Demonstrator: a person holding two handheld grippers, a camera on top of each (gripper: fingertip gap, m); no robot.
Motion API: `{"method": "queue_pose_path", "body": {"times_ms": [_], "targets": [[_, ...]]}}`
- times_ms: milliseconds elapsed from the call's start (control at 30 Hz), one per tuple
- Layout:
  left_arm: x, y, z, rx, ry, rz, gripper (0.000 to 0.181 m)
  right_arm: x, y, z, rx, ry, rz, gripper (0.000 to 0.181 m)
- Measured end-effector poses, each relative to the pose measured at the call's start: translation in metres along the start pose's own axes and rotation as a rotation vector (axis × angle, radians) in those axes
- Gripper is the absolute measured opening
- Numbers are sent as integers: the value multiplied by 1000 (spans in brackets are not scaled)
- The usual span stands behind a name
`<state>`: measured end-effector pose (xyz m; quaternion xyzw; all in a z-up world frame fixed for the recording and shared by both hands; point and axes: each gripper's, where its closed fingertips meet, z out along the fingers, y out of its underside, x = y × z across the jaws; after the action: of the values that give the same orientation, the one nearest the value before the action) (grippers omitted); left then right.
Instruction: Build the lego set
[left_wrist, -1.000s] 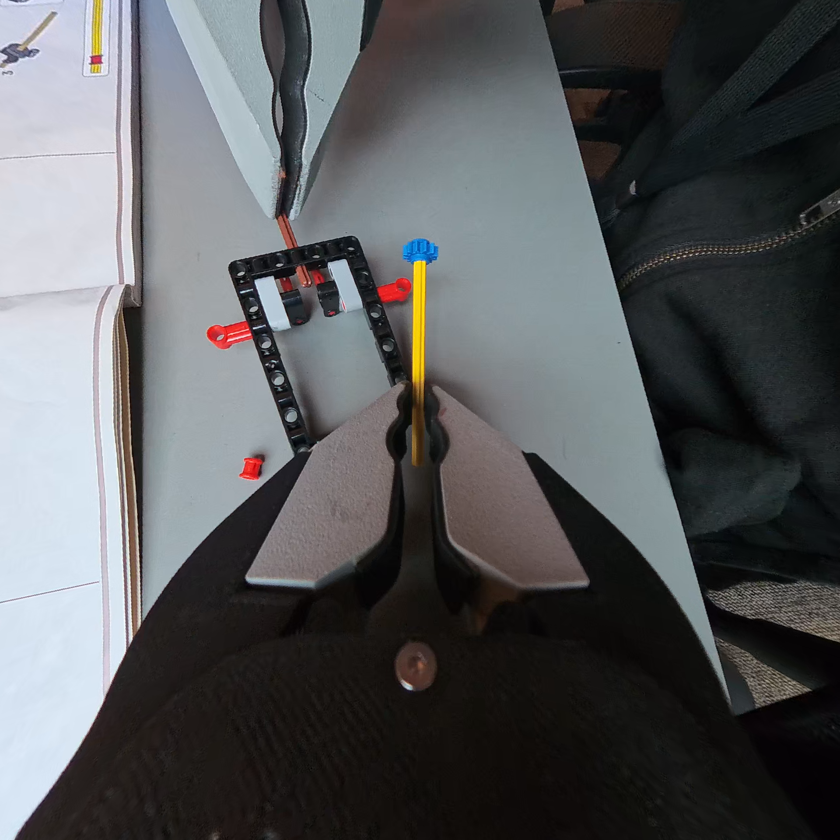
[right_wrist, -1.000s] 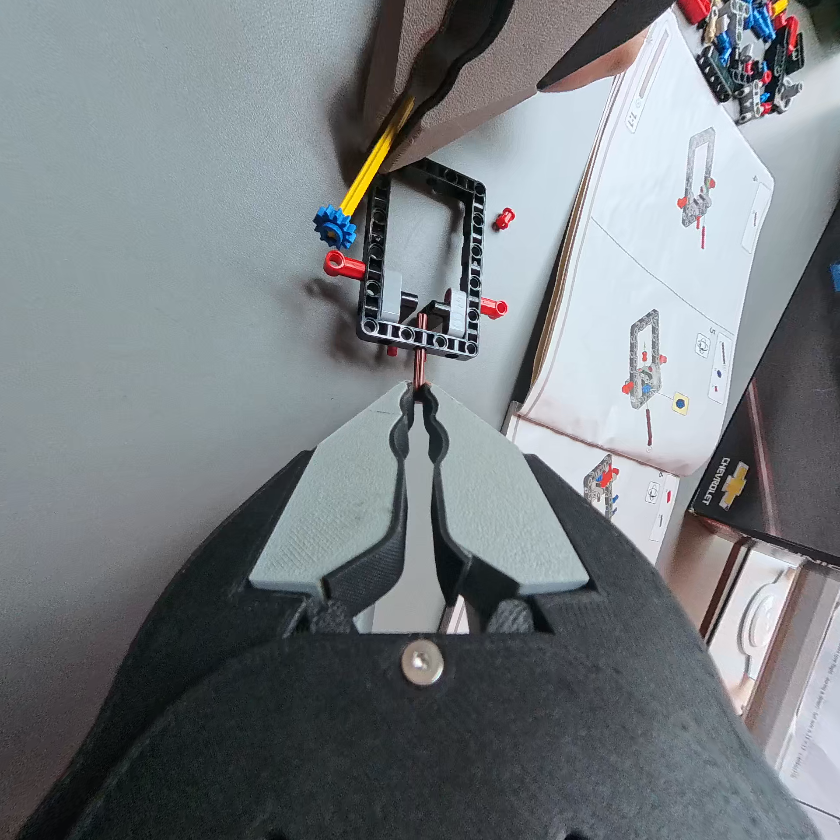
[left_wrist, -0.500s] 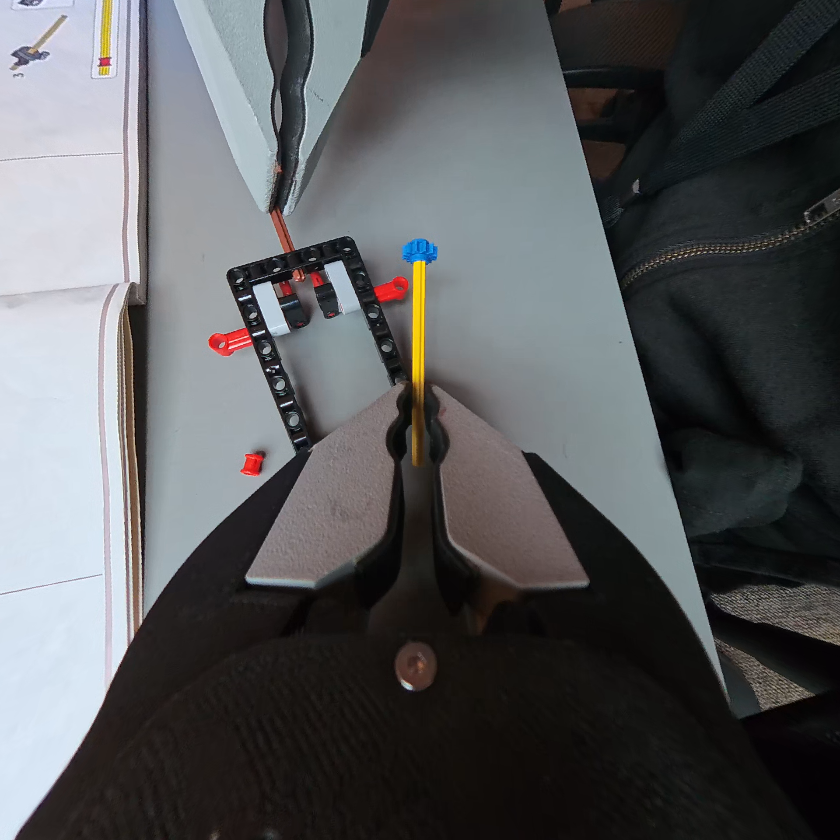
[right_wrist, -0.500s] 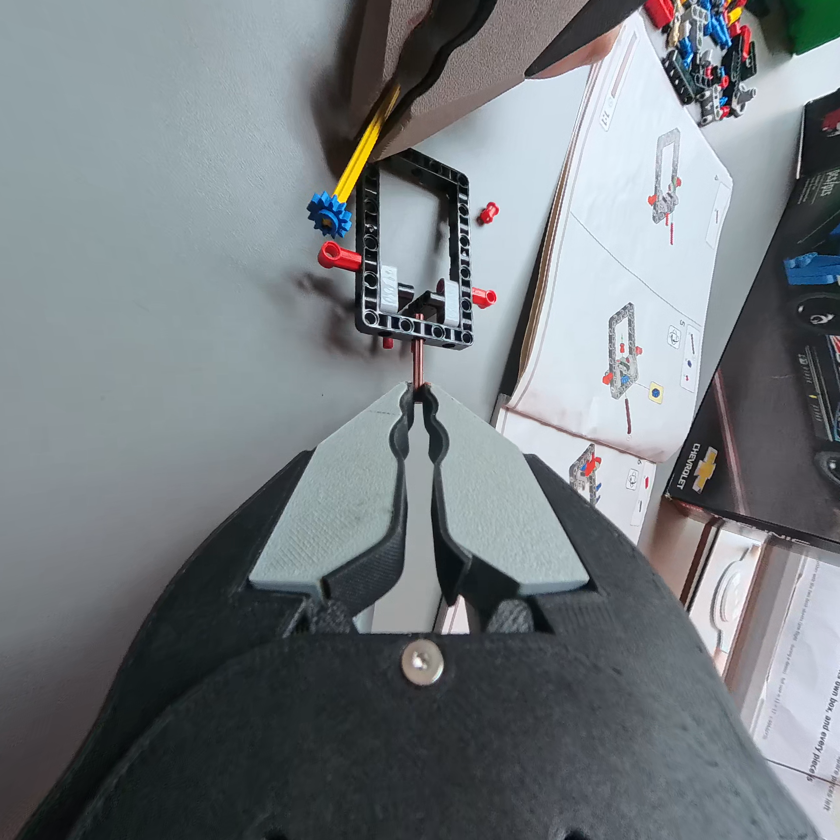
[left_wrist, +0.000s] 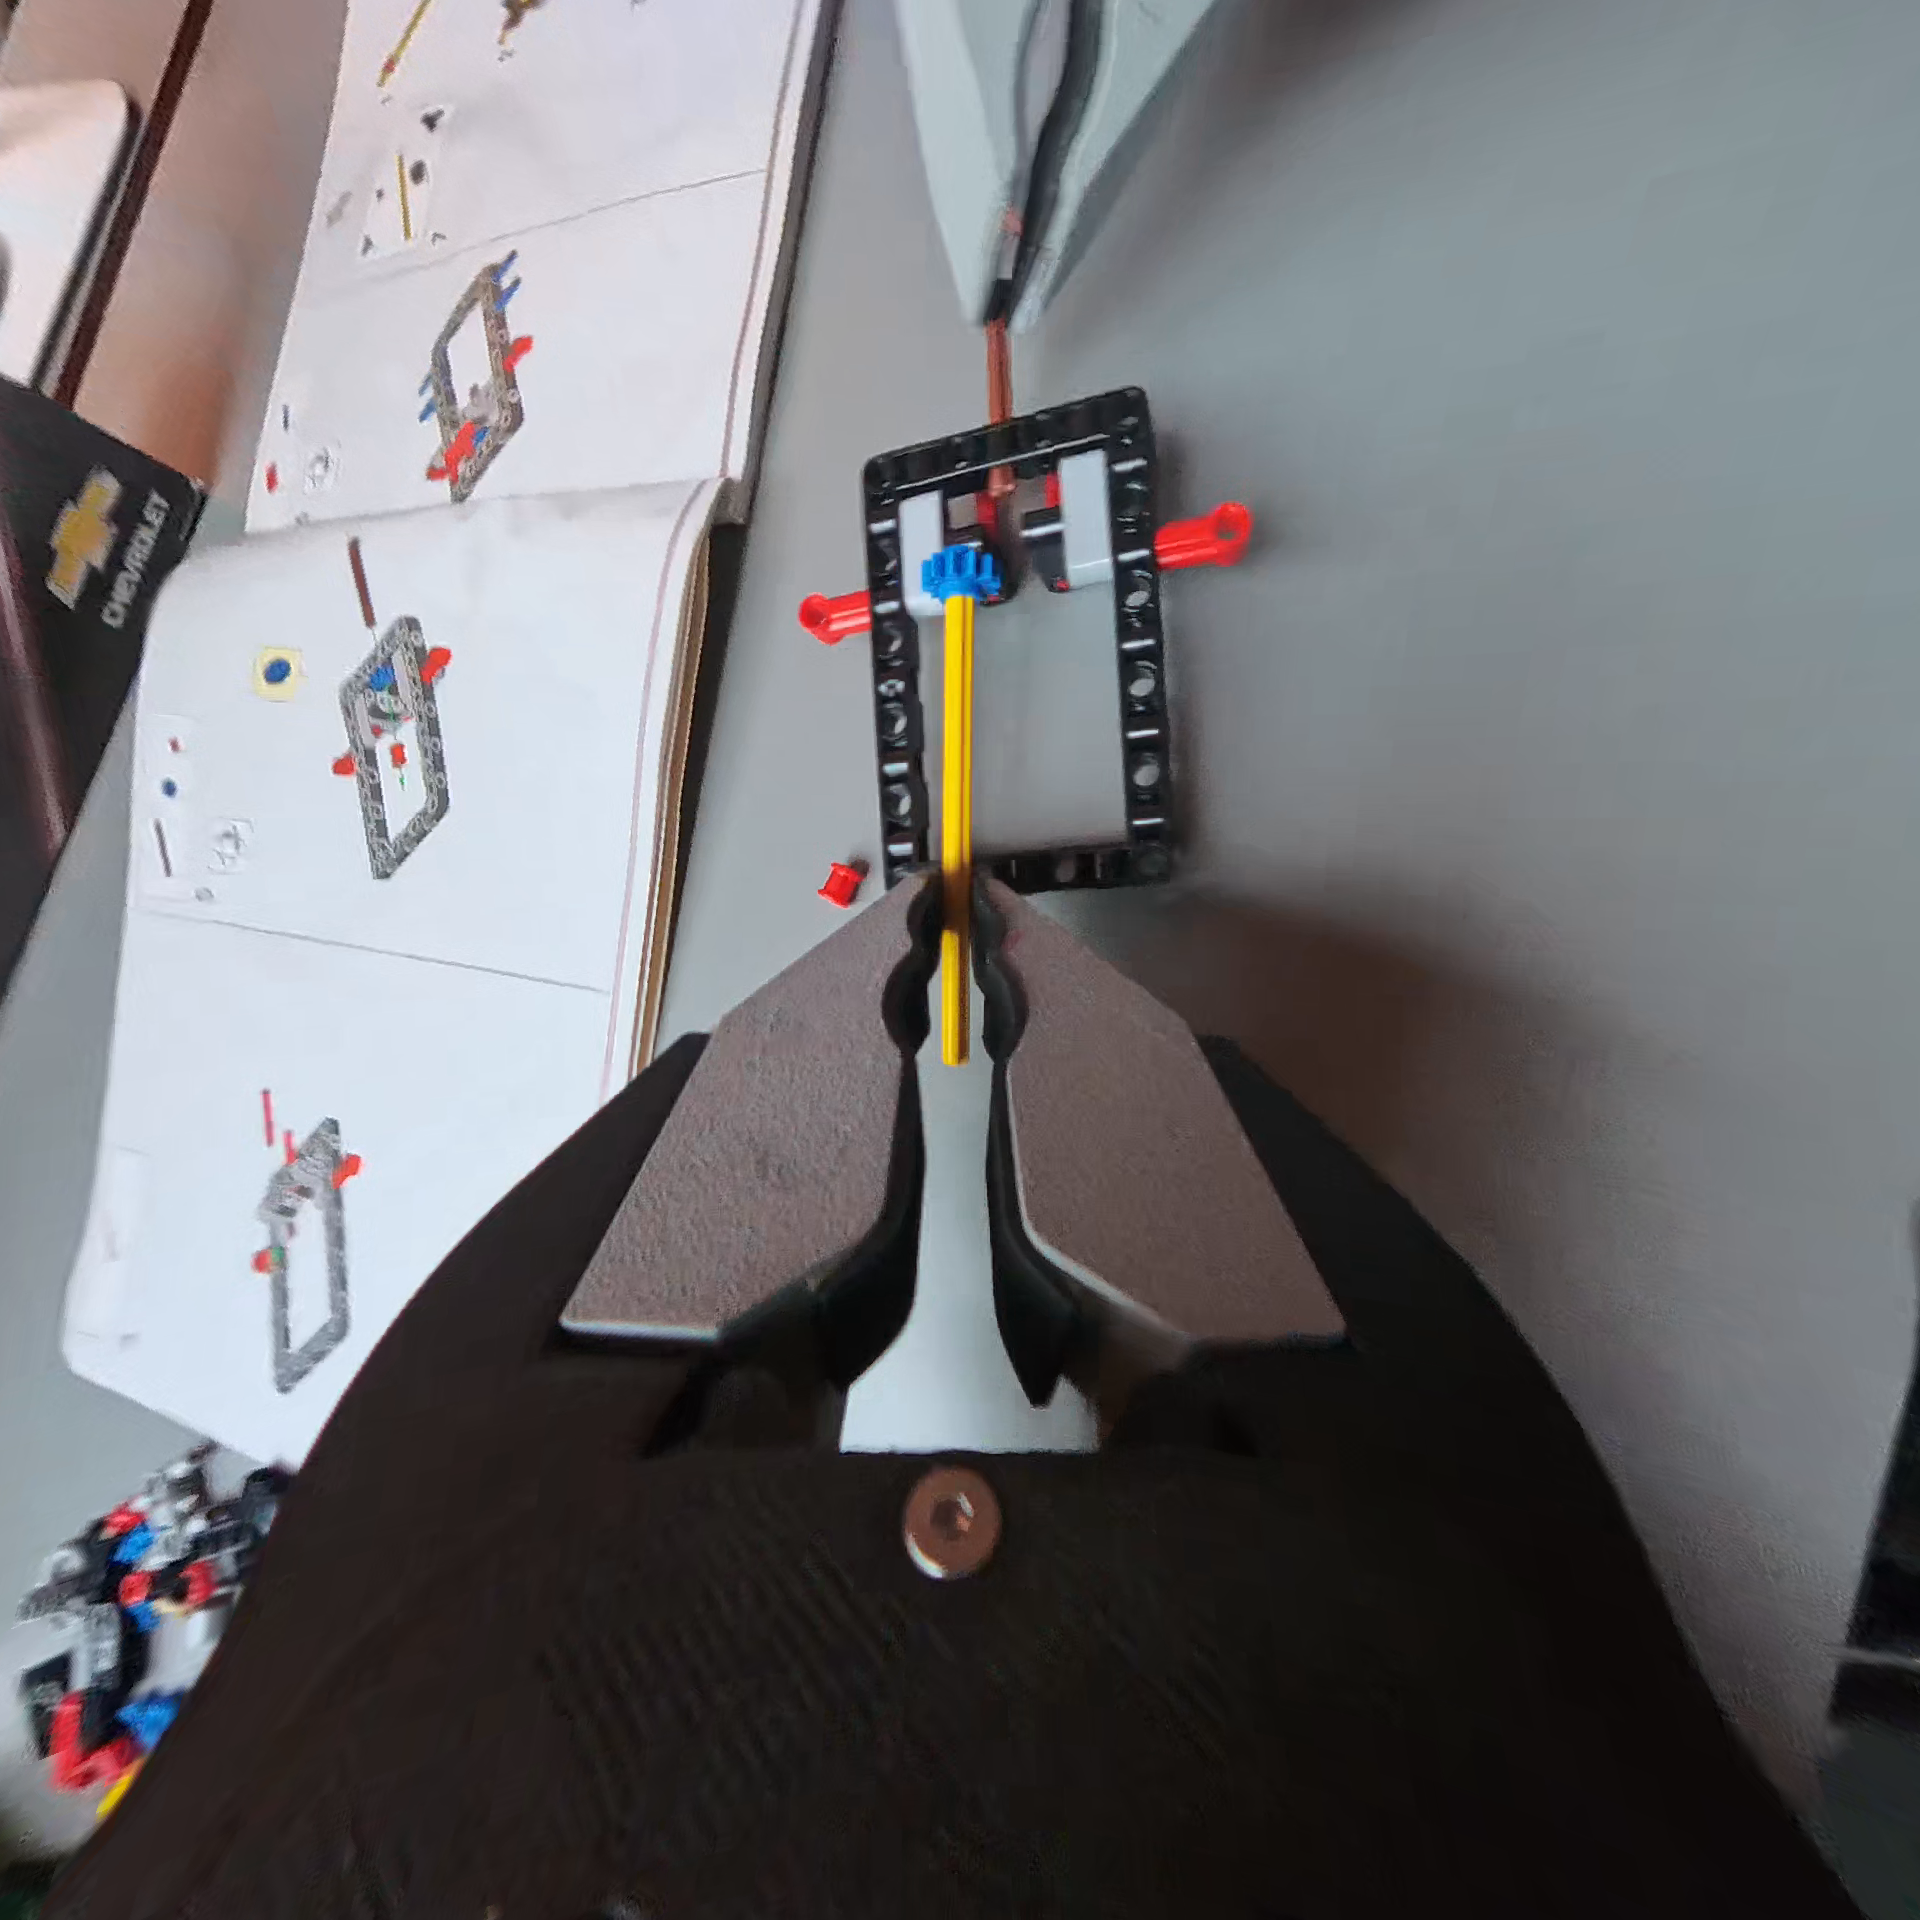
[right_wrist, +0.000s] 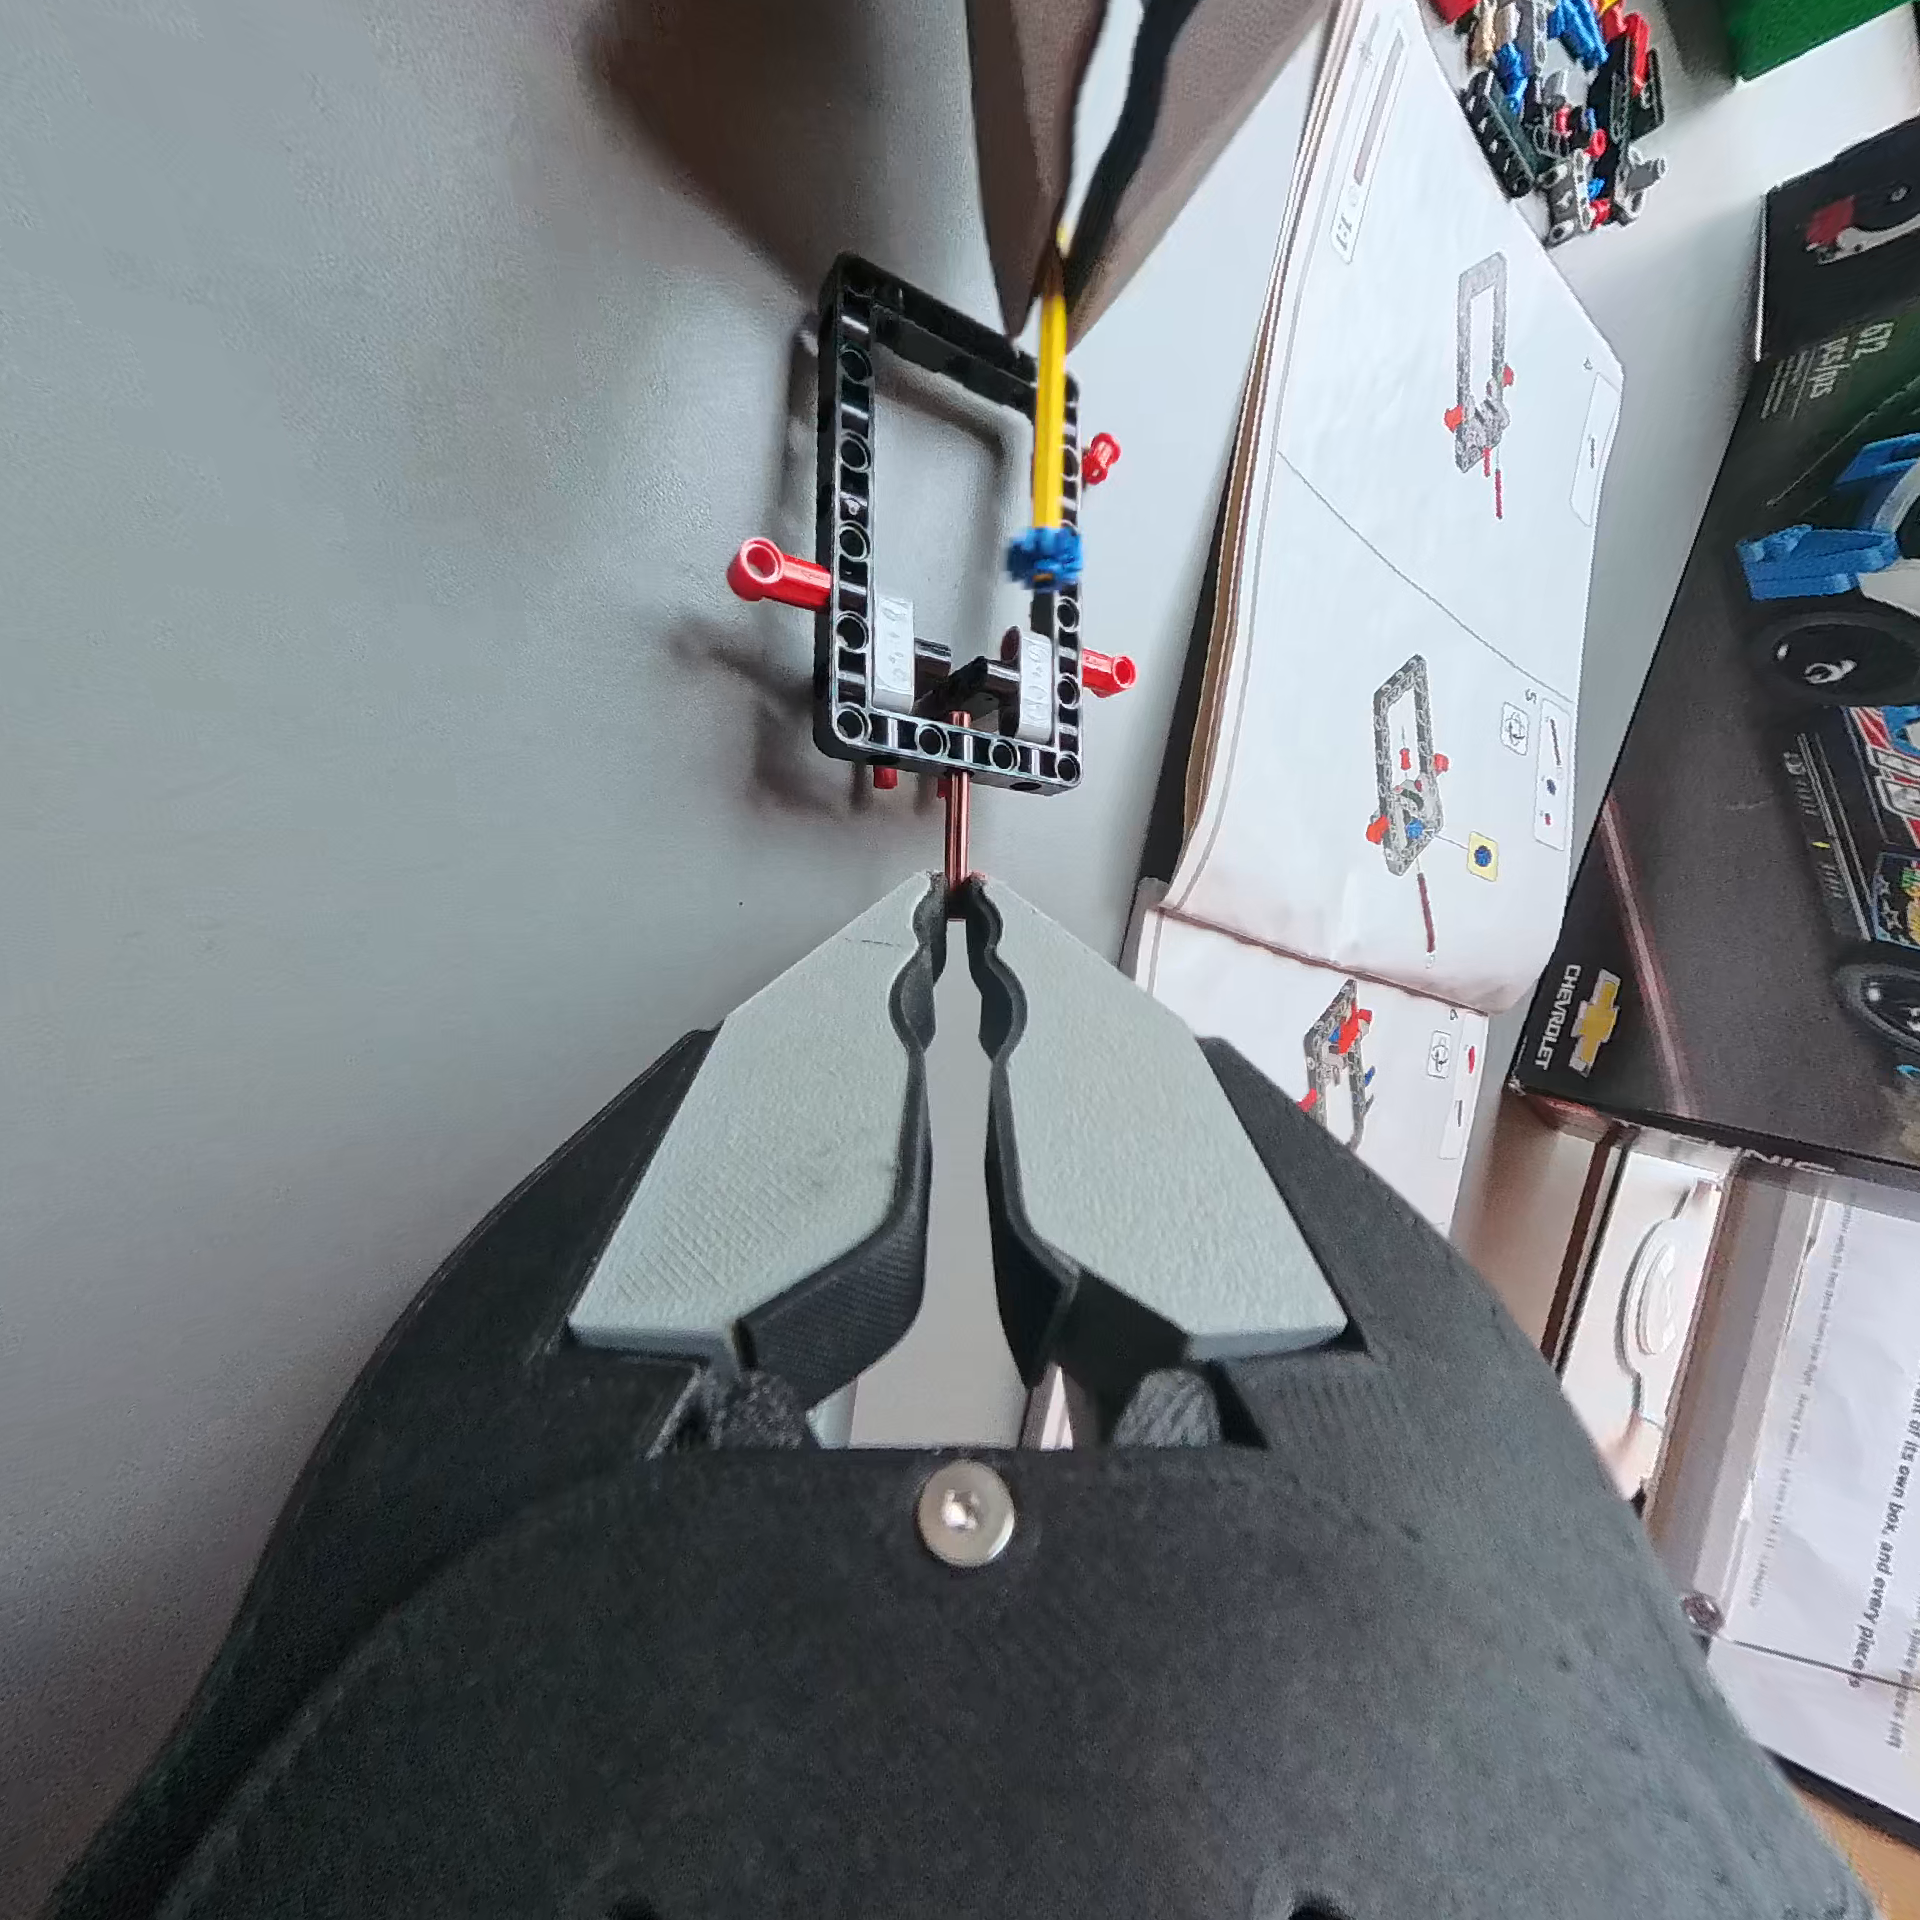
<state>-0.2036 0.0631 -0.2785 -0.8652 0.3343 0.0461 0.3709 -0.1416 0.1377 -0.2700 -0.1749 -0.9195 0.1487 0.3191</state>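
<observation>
Since a second ago the left gripper (left_wrist: 954, 894), clamped on the thin yellow plastic axle (left_wrist: 956, 727) with its blue gear (left_wrist: 958, 574), has swung over the black rectangular lego frame (right_wrist: 852, 540) on the bare grey table (right_wrist: 364, 520); the right gripper (right_wrist: 958, 896) pinches the brown axle (right_wrist: 958, 800) entering the frame's near edge; an open instruction booklet (right_wrist: 1382, 582) lies just beside.

A grey table (right_wrist: 364, 727) carries the black frame (right_wrist: 847, 499), open instruction booklet (left_wrist: 436, 727), loose bricks (left_wrist: 114, 1621) and box (right_wrist: 1766, 779).

Car-maker's logo and wordmark on black box (right_wrist: 1704, 997), step numbers in instruction booklet (right_wrist: 1392, 582), printed sheet (right_wrist: 1829, 1455)
</observation>
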Motion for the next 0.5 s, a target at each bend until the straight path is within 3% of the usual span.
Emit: {"method": "queue_pose_path", "body": {"times_ms": [500], "targets": [[4,-14,9,-111,-95,80,2,0,6,-4,0,64,29,0]]}}
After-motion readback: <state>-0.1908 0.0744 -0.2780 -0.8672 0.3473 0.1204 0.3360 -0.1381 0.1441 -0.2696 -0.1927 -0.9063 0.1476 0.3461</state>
